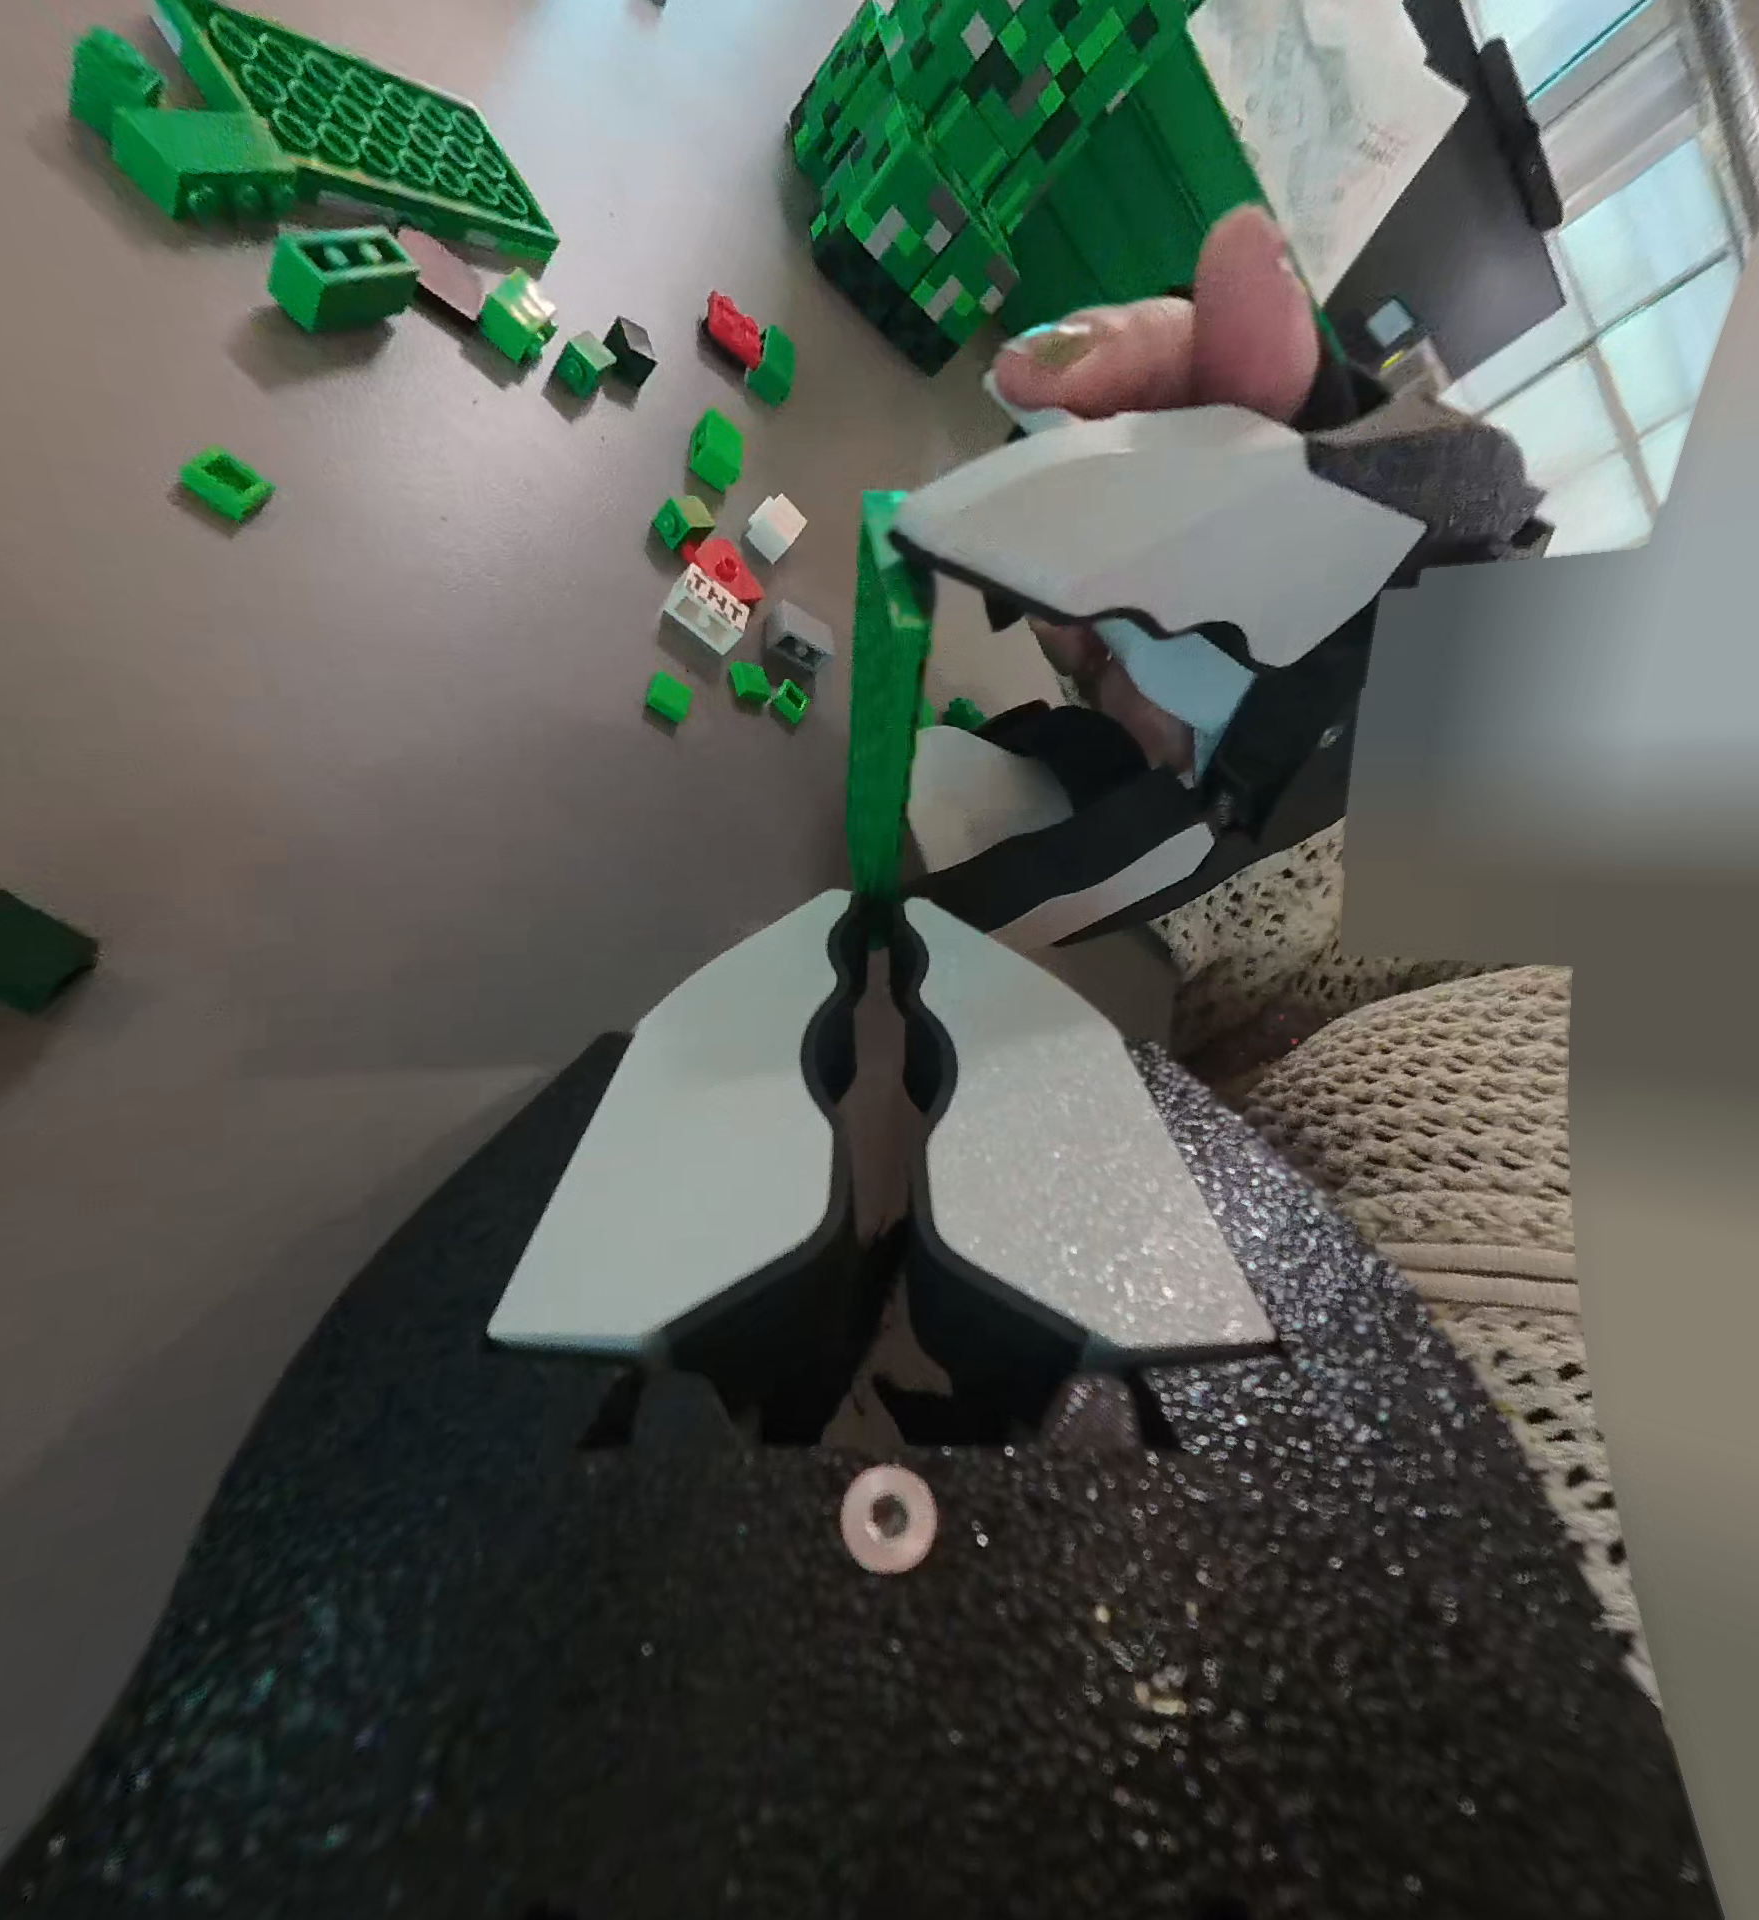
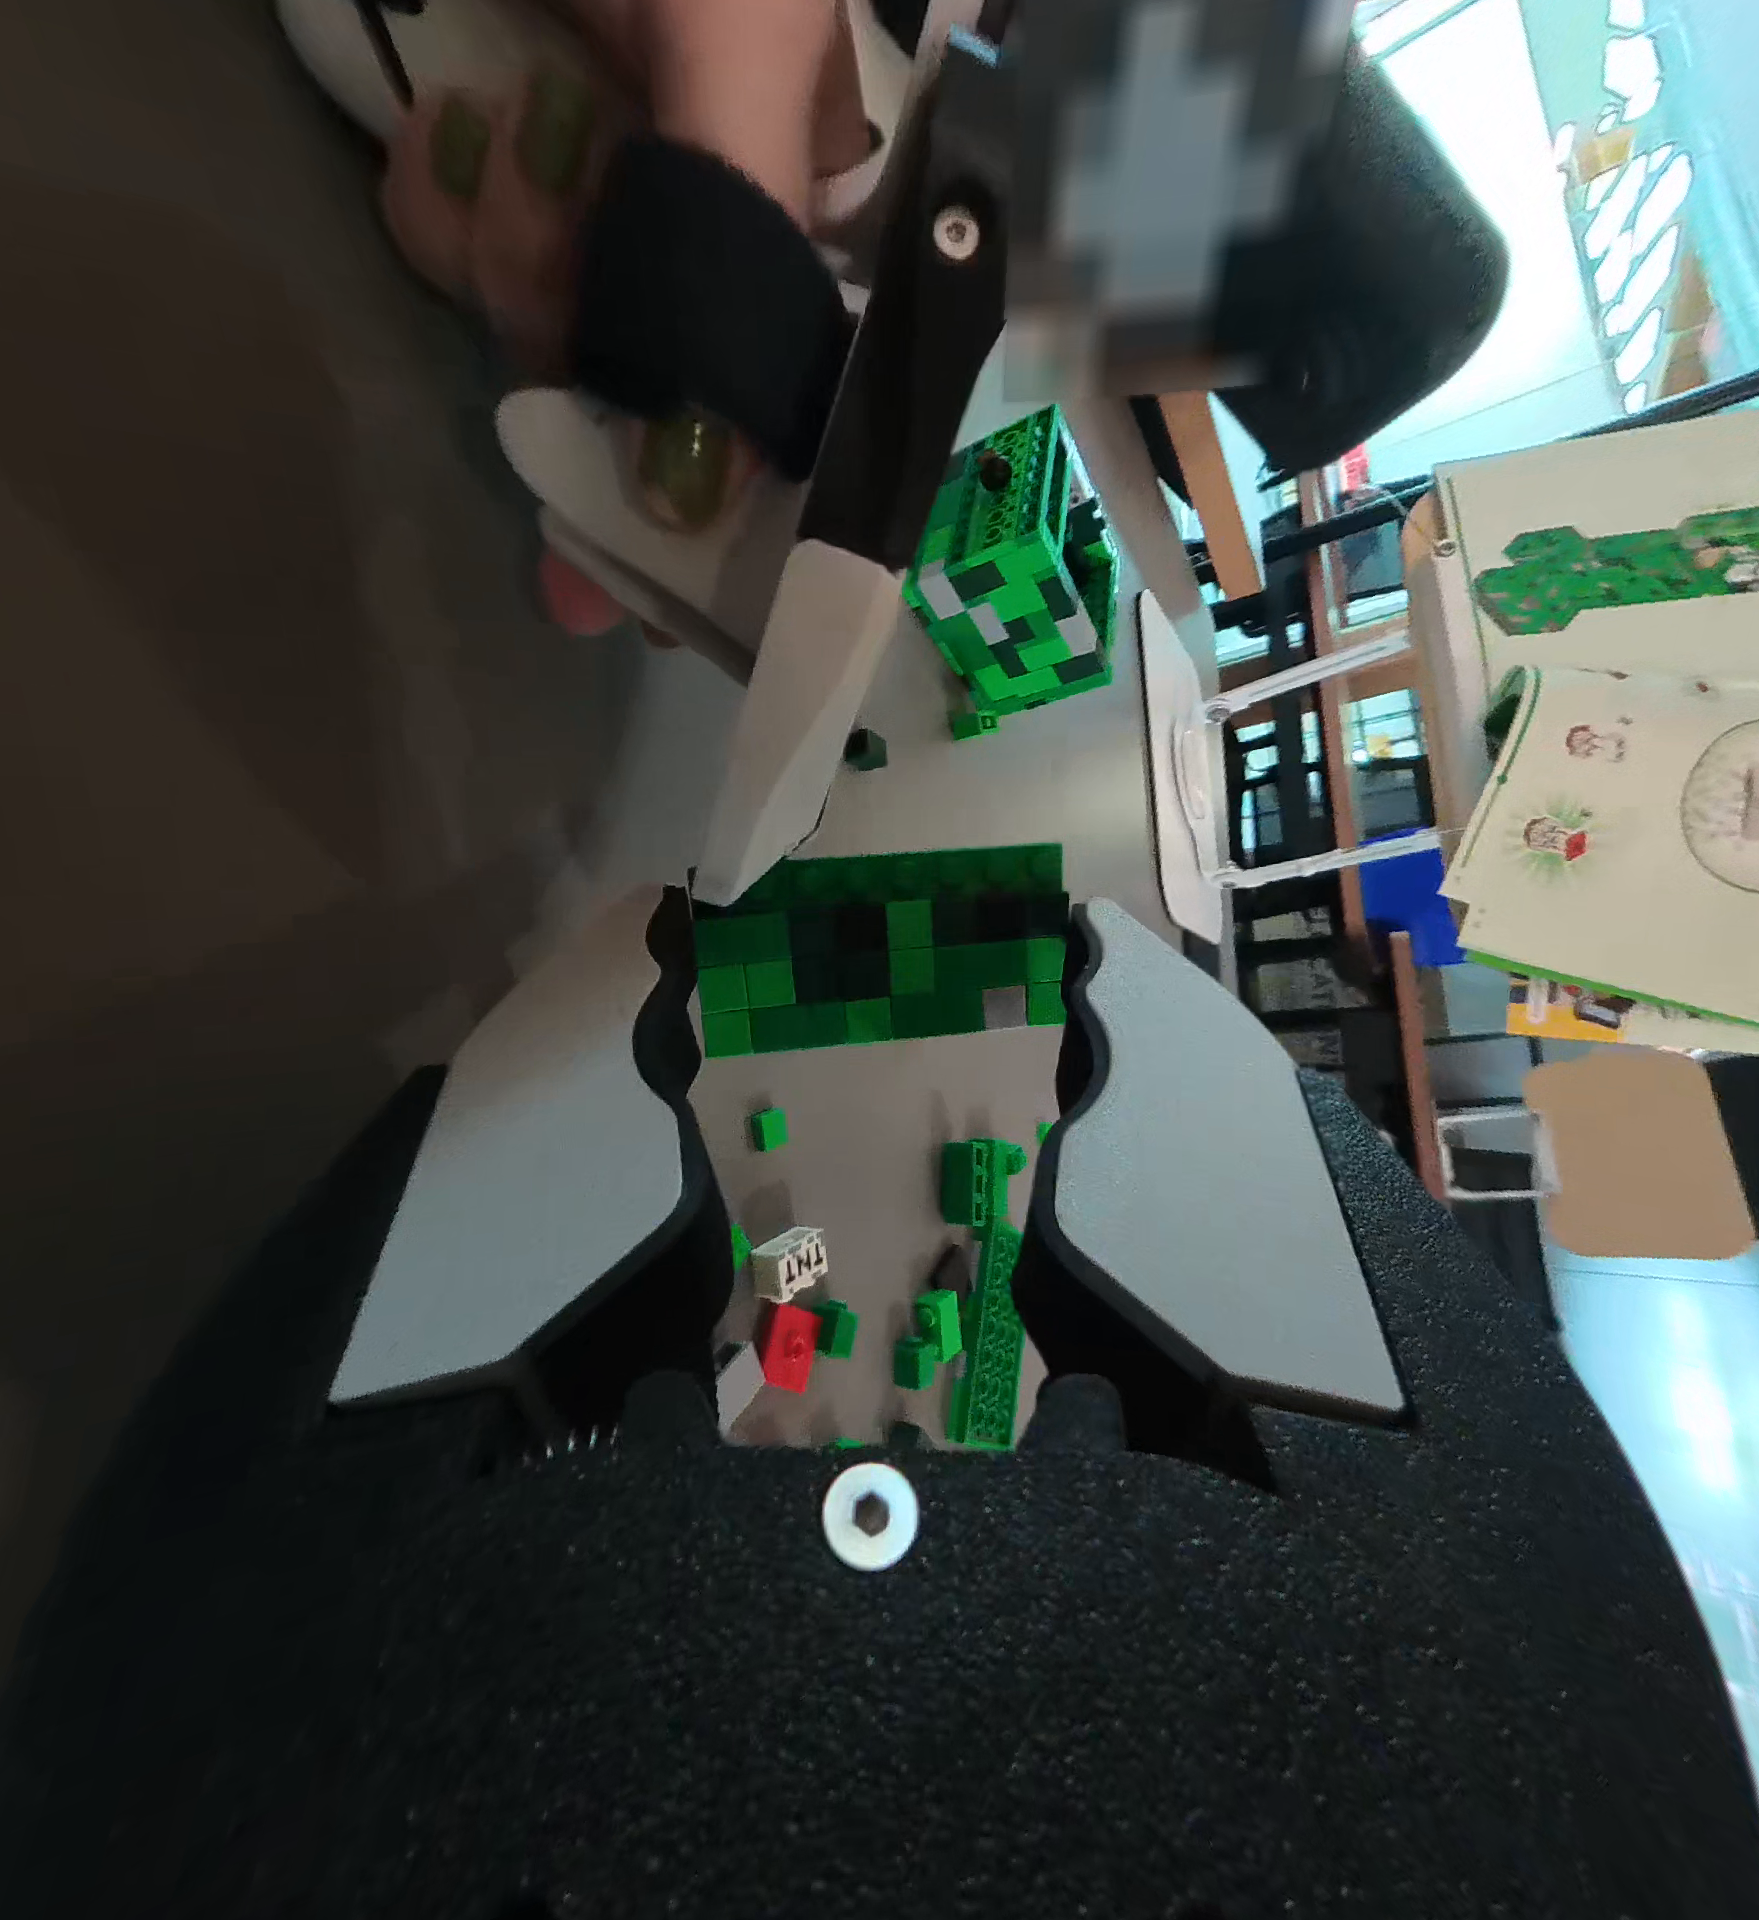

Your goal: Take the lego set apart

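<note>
A flat green mosaic lego panel [image 2: 875,966] is held in the air between both grippers. In the left wrist view it is edge-on, a thin green strip [image 1: 890,727]. My left gripper [image 1: 880,914] is shut on one edge of it. My right gripper [image 2: 880,935] is shut across the panel's width, one finger on each side edge. The right gripper also shows in the left wrist view [image 1: 906,717]. The left gripper also shows in the right wrist view [image 2: 719,883], at the panel's upper left corner. The big green blocky lego body [image 1: 979,156] stands on the table beyond.
On the grey table [image 1: 387,831] lie a green studded plate, underside up [image 1: 366,135], several small green bricks, a red brick [image 1: 731,324], a white printed brick [image 1: 709,613] and a dark green piece [image 1: 7,948]. An open instruction booklet [image 2: 1633,727] stands at the right.
</note>
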`<state>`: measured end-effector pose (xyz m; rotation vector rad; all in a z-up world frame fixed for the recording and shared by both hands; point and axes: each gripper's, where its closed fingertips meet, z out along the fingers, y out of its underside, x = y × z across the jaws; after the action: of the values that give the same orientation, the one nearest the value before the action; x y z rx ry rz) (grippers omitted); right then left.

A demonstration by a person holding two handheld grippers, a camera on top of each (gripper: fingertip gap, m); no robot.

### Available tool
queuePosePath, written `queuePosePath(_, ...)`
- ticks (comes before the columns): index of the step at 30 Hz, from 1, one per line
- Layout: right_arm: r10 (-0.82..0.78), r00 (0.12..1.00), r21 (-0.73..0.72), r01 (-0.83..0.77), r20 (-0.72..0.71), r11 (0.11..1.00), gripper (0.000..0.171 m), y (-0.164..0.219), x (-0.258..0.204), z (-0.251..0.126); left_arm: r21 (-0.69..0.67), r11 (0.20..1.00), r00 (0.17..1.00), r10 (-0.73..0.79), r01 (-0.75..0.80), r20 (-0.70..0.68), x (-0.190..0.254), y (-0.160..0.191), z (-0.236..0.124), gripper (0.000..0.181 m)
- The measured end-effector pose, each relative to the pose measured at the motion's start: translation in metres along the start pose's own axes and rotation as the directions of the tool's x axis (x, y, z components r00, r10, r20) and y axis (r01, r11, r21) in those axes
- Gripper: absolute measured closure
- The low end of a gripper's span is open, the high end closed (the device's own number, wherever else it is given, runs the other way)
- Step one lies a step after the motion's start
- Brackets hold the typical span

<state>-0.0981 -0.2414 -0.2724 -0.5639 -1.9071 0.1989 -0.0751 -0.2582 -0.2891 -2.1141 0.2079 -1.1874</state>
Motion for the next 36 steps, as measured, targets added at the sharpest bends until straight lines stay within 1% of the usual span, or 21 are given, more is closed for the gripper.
queuePosePath(4,0.084,0.994,0.002,-0.084,0.074,0.996,0.104,0.002,-0.004,-0.002,-0.028,0.995,0.995,0.1,-0.1,0.013,0.004,0.003,0.002,0.177)
queuePosePath(6,0.099,0.99,-0.002,-0.099,0.098,0.995,0.104,0.003,-0.007,-0.004,-0.046,0.986,0.986,0.162,-0.161,0.029,0.005,0.005,0.004,0.177)
queuePosePath(8,0.109,0.987,-0.001,-0.109,0.118,0.994,0.104,0.003,-0.008,-0.005,-0.064,0.972,0.973,0.229,-0.226,0.042,0.007,0.005,0.005,0.176)
queuePosePath(10,0.117,0.983,0.0,-0.118,0.142,0.993,0.104,0.003,-0.011,-0.006,-0.101,0.94,0.94,0.334,-0.326,0.074,0.007,0.008,0.006,0.176)
queuePosePath(12,0.101,0.983,-0.001,-0.102,0.155,0.995,0.104,0.004,-0.013,-0.006,-0.133,0.903,0.899,0.423,-0.409,0.11,0.006,0.009,0.008,0.175)
queuePosePath(16,0.074,0.985,0.0,-0.075,0.158,0.997,0.104,0.004,-0.015,-0.006,-0.161,0.87,0.862,0.488,-0.466,0.137,0.005,0.011,0.009,0.175)
queuePosePath(23,0.017,0.984,0.03,-0.022,0.178,0.999,0.104,0.0,-0.018,-0.009,-0.267,0.766,0.758,0.633,-0.585,0.157,0.009,0.016,0.008,0.174)
queuePosePath(24,0.002,0.984,0.032,-0.008,0.18,0.999,0.105,-0.001,-0.019,-0.01,-0.278,0.75,0.747,0.65,-0.6,0.141,0.011,0.017,0.008,0.181)
queuePosePath(25,-0.03,0.974,0.001,0.031,0.225,1.0,0.105,0.005,-0.026,-0.01,-0.313,0.704,0.679,0.706,-0.638,0.202,0.003,0.012,0.003,0.181)
queuePosePath(26,-0.025,0.973,0.011,0.023,0.23,1.0,0.105,0.003,-0.029,-0.009,-0.363,0.646,0.602,0.761,-0.672,0.24,-0.003,0.009,-0.002,0.181)
queuePosePath(27,-0.023,0.974,0.044,0.013,0.224,0.999,0.105,-0.002,-0.03,-0.008,-0.359,0.637,0.596,0.769,-0.682,0.232,0.001,0.008,-0.004,0.181)
queuePosePath(29,-0.015,0.983,0.039,0.008,0.182,0.999,0.105,-0.005,-0.022,-0.008,-0.271,0.699,0.664,0.714,-0.661,0.221,0.011,0.002,-0.004,0.181)
queuePosePath(30,-0.001,0.986,0.04,-0.006,0.166,0.999,0.106,-0.005,-0.019,-0.007,-0.258,0.721,0.689,0.692,-0.643,0.218,0.01,0.002,-0.006,0.181)
queuePosePath(31,0.007,0.99,0.041,-0.013,0.142,0.999,0.151,-0.003,-0.016,-0.007,-0.249,0.748,0.715,0.663,-0.616,0.222,0.008,0.002,-0.007,0.181)
queuePosePath(32,0.009,0.997,0.075,-0.015,0.08,0.997,0.156,-0.005,-0.008,-0.008,-0.235,0.775,0.74,0.631,-0.586,0.235,0.005,0.0,-0.007,0.181)
queuePosePath(33,0.0,0.999,0.082,-0.004,0.046,0.997,0.16,-0.005,-0.004,-0.009,-0.215,0.803,0.764,0.596,-0.556,0.246,0.003,-0.002,-0.008,0.179)
queuePosePath(34,0.007,1.0,0.084,-0.008,0.015,0.996,0.158,-0.006,0.002,-0.01,-0.196,0.828,0.789,0.561,-0.526,0.251,0.001,-0.003,-0.008,0.175)
queuePosePath(35,0.021,1.0,0.092,-0.021,0.004,0.995,0.155,-0.007,0.004,-0.01,-0.182,0.848,0.807,0.53,-0.498,0.259,-0.002,-0.004,-0.008,0.174)
queuePosePath(36,0.032,0.999,0.095,-0.034,0.016,0.995,0.154,-0.007,0.003,-0.01,-0.175,0.861,0.818,0.508,-0.477,0.272,-0.006,-0.005,-0.009,0.175)
